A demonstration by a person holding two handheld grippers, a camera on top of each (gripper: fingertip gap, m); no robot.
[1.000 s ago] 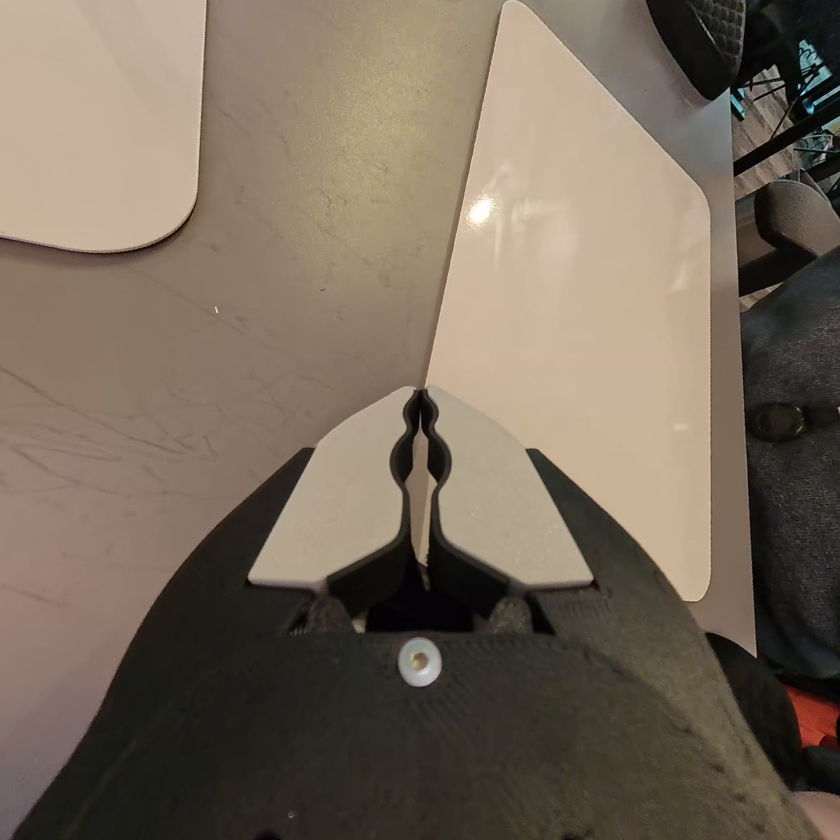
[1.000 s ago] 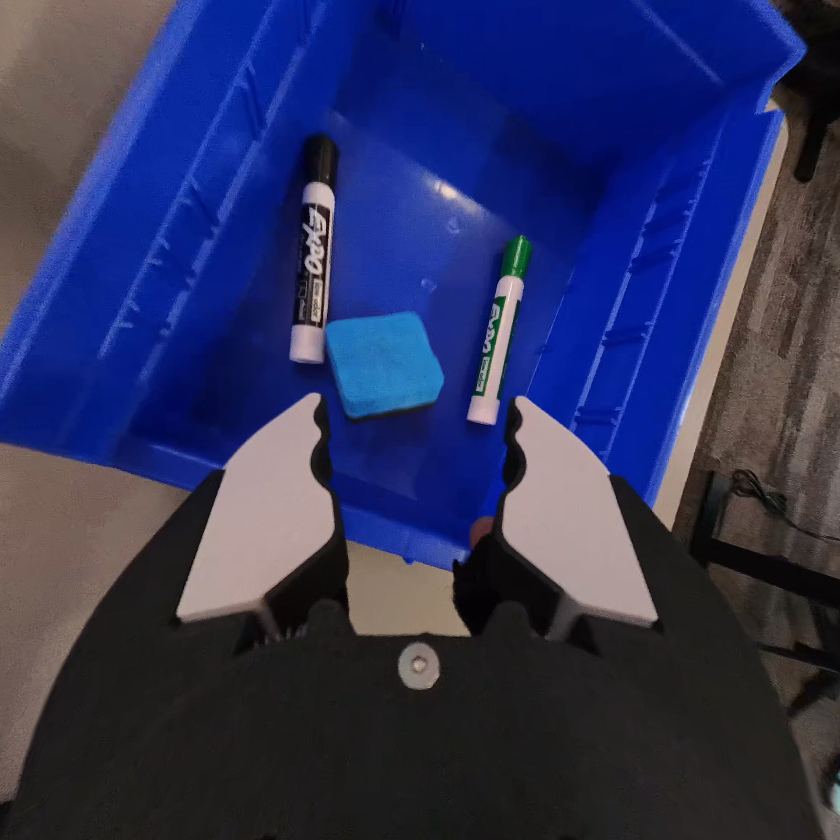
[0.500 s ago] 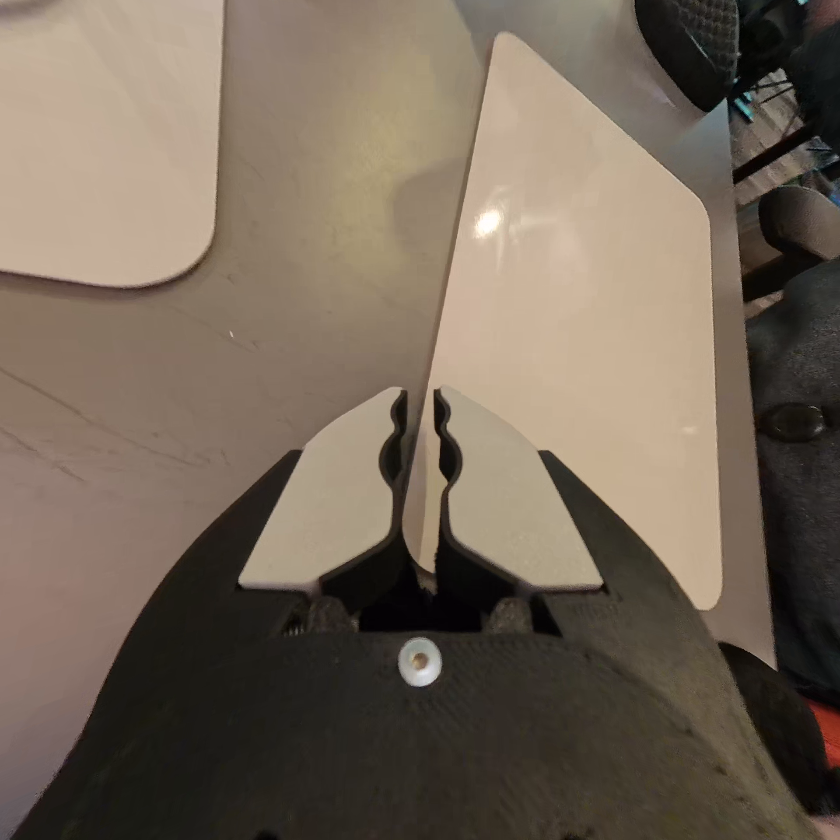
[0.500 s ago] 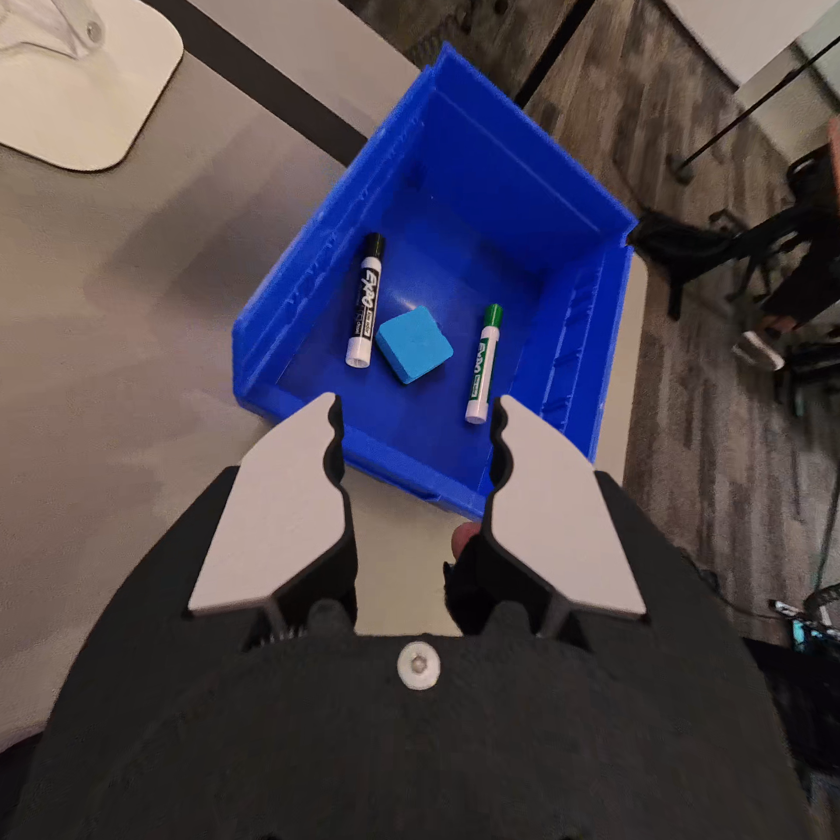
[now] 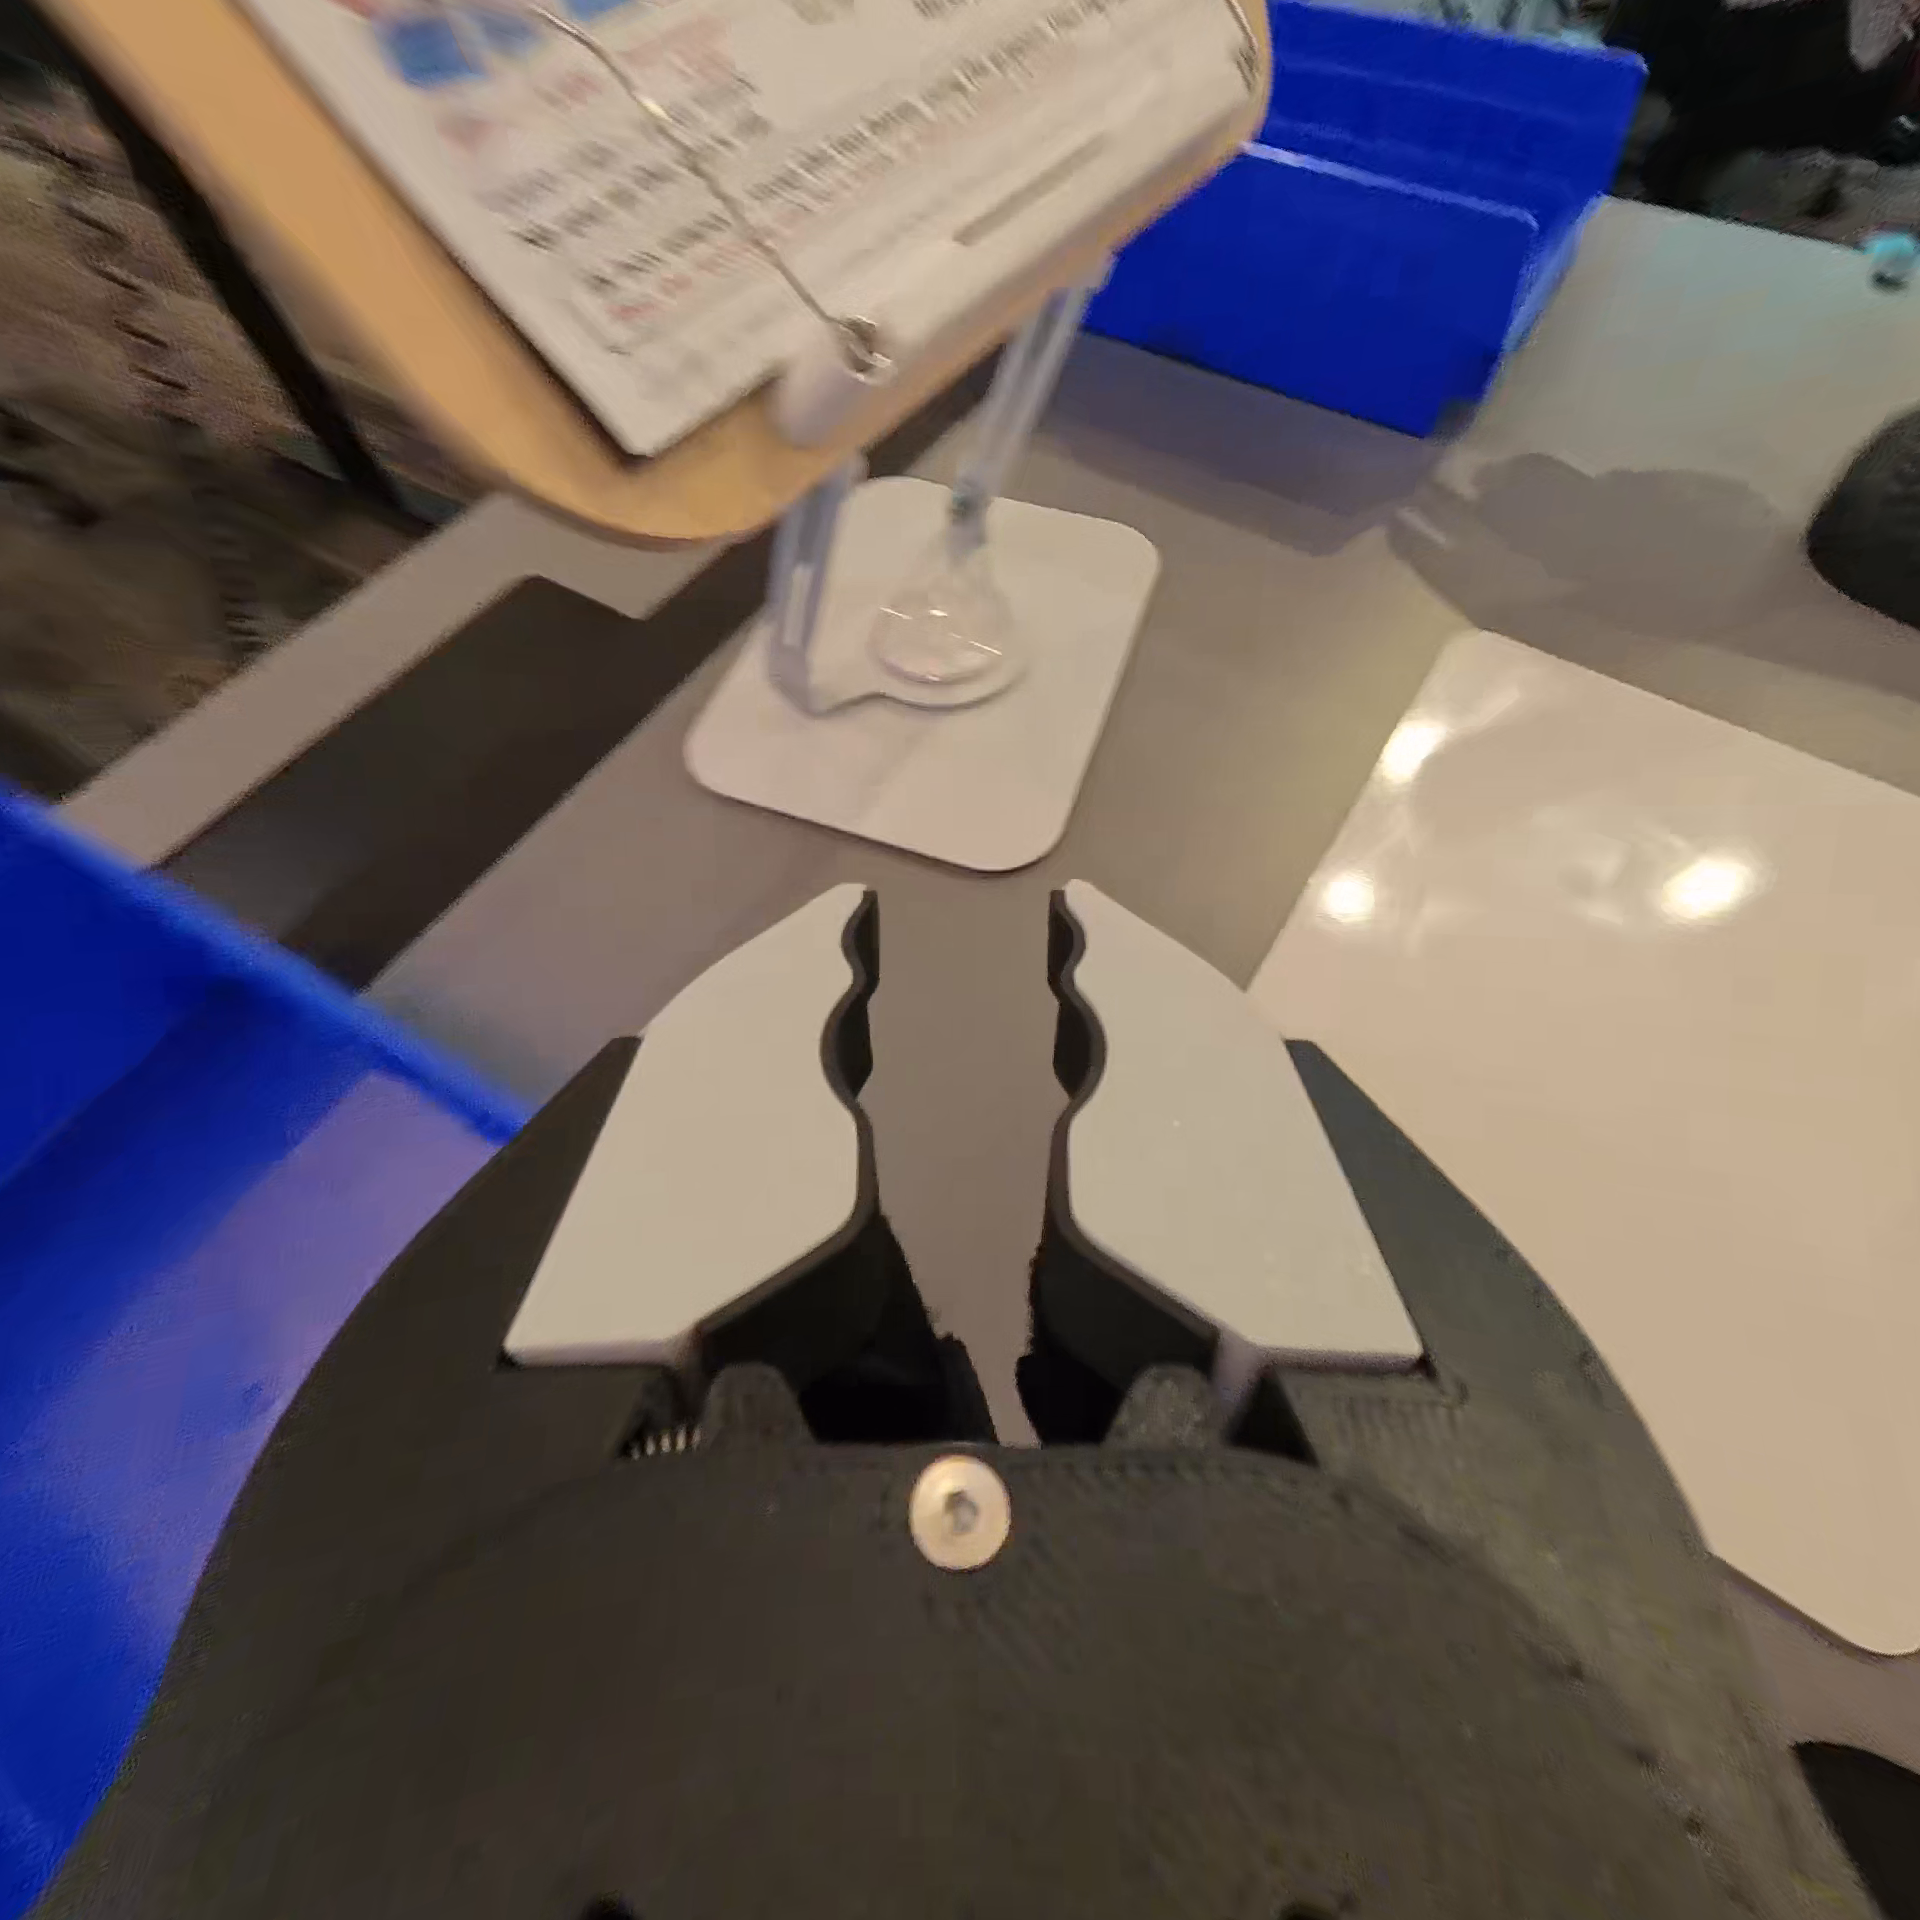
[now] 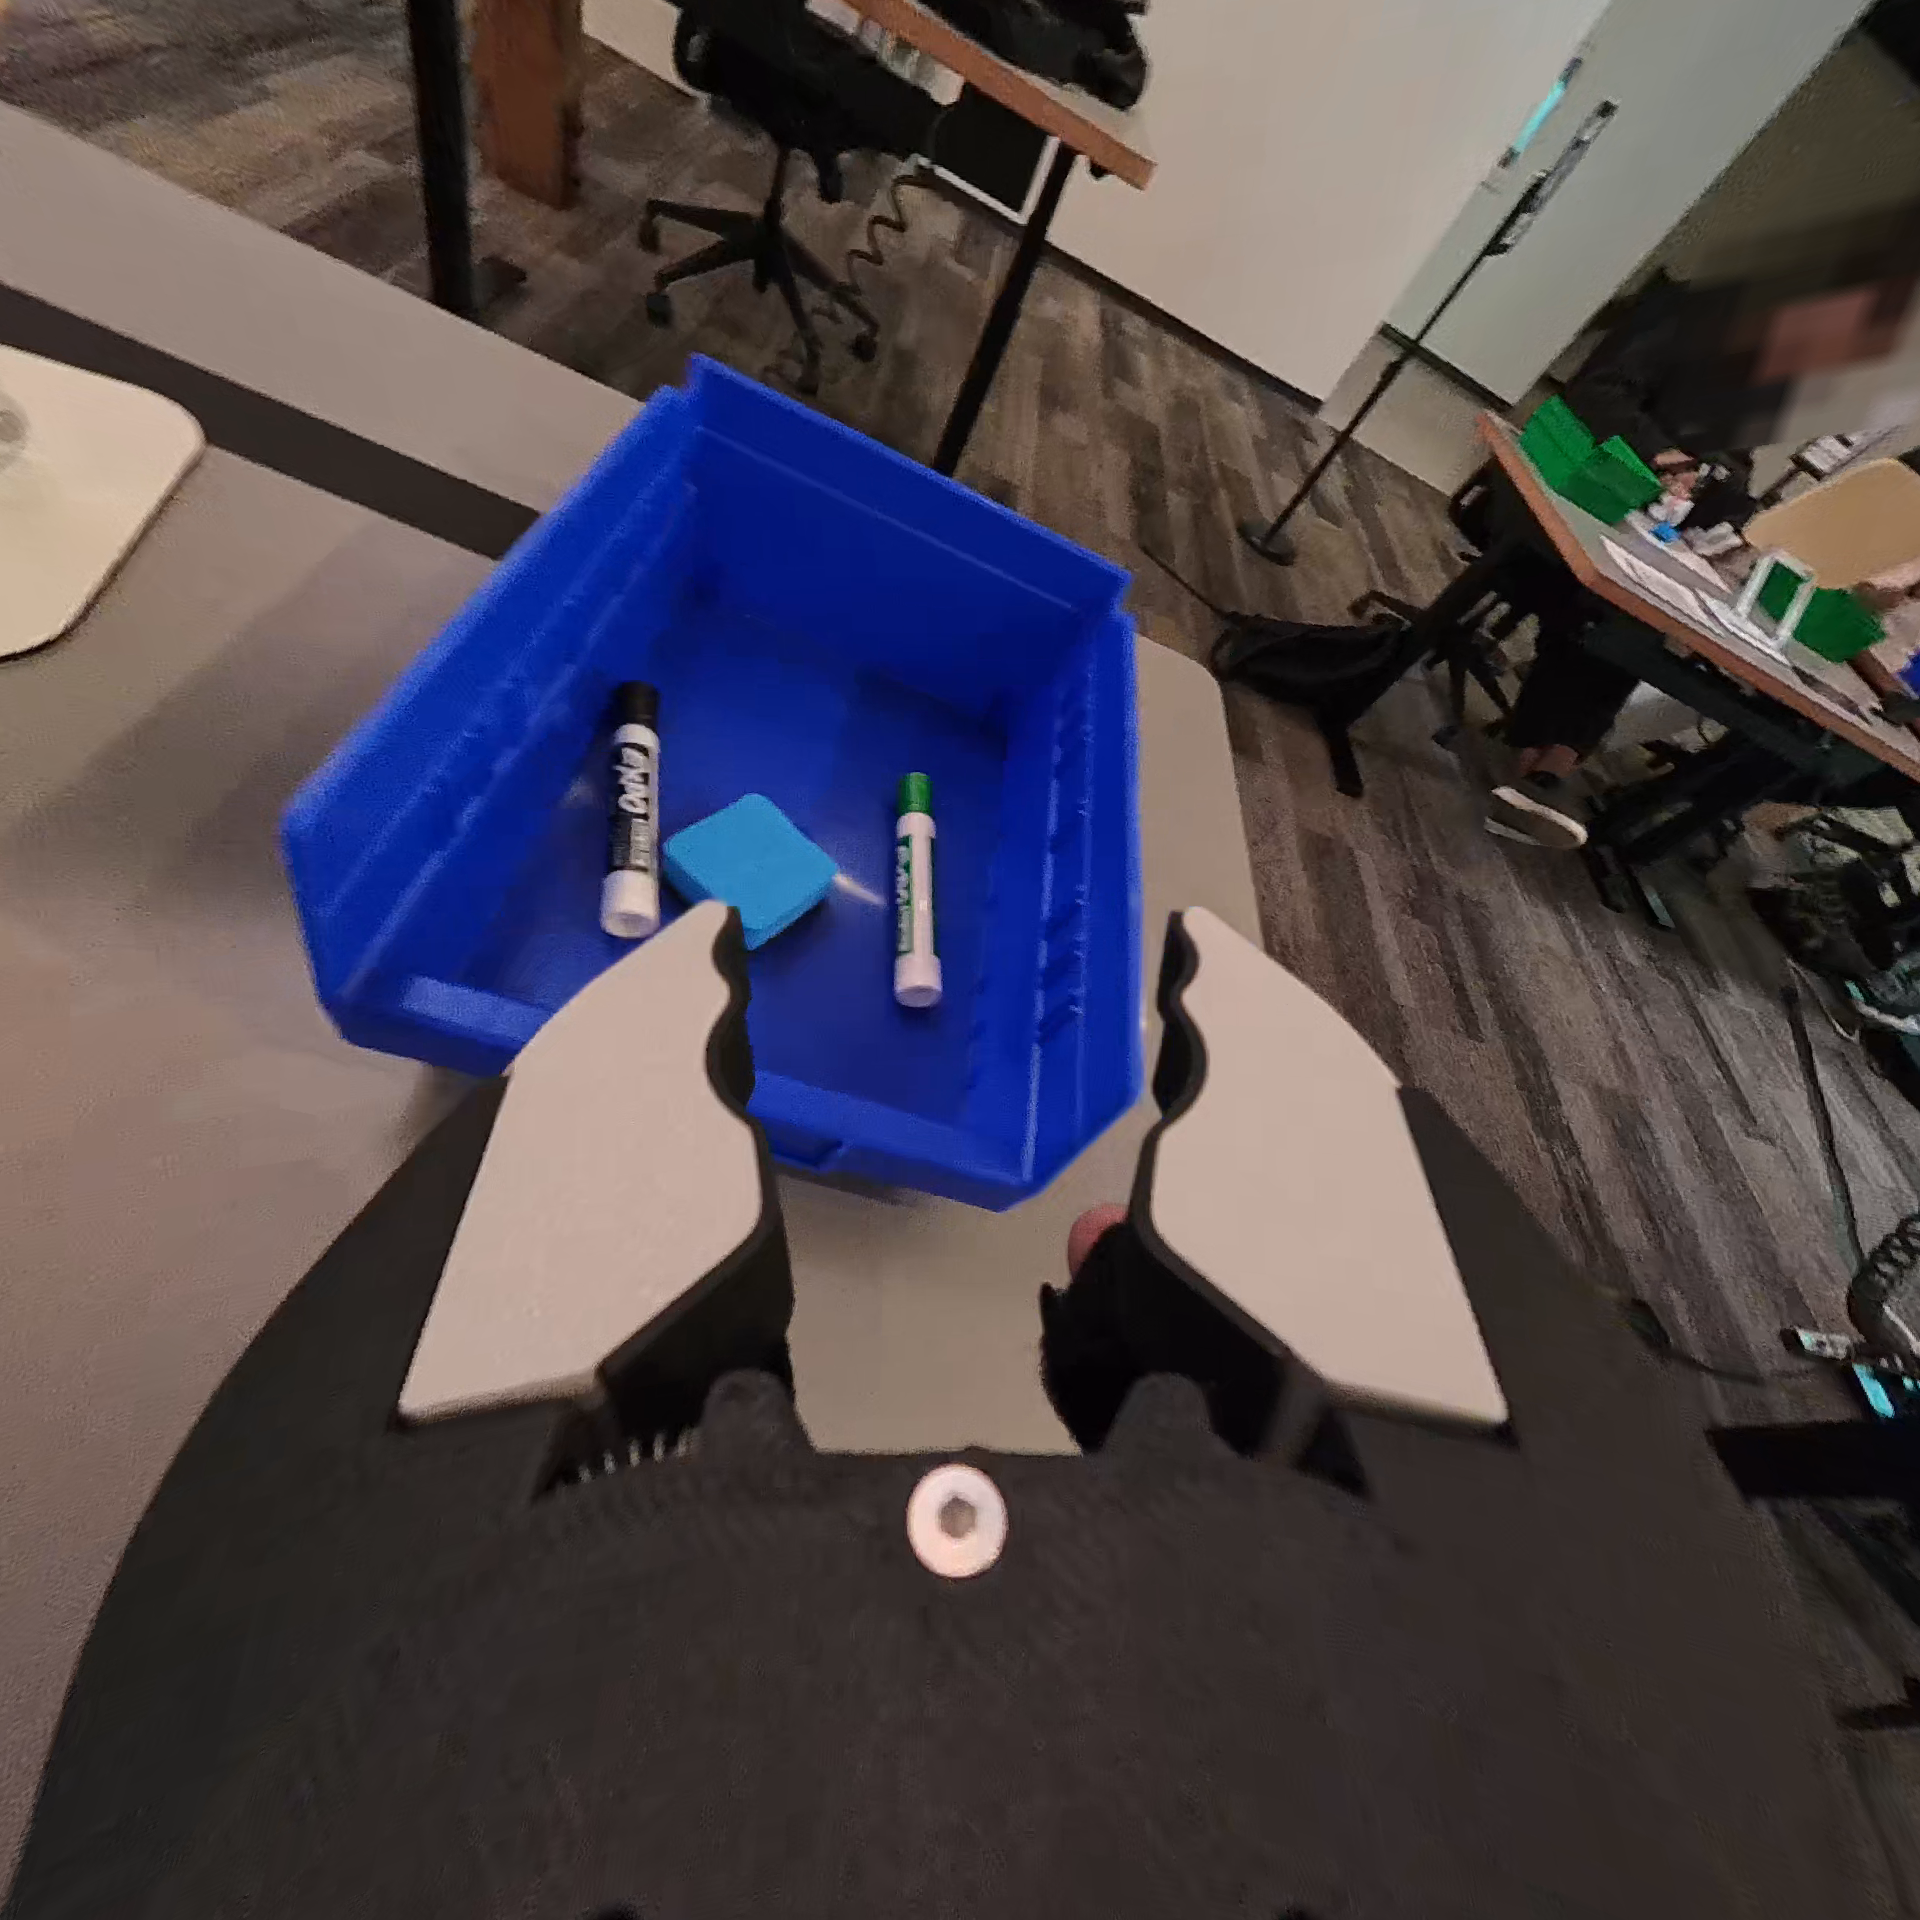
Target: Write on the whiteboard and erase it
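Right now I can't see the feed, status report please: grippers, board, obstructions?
Left gripper open, empty. Right gripper open, empty, above blue bin. Whiteboard flat on table, blank. Markers and eraser in bin; nothing blocking.

A grey tabletop crossed by a dark strip is seen up front. Beyond it, the floor is covered in streaky grey-brown carpet. A black office chair is parked by a wood-topped desk, and a pale wall is seen behind. Off to the right, another desk is cluttered with green boxes. Ceiling lights are reflected as bright spots.
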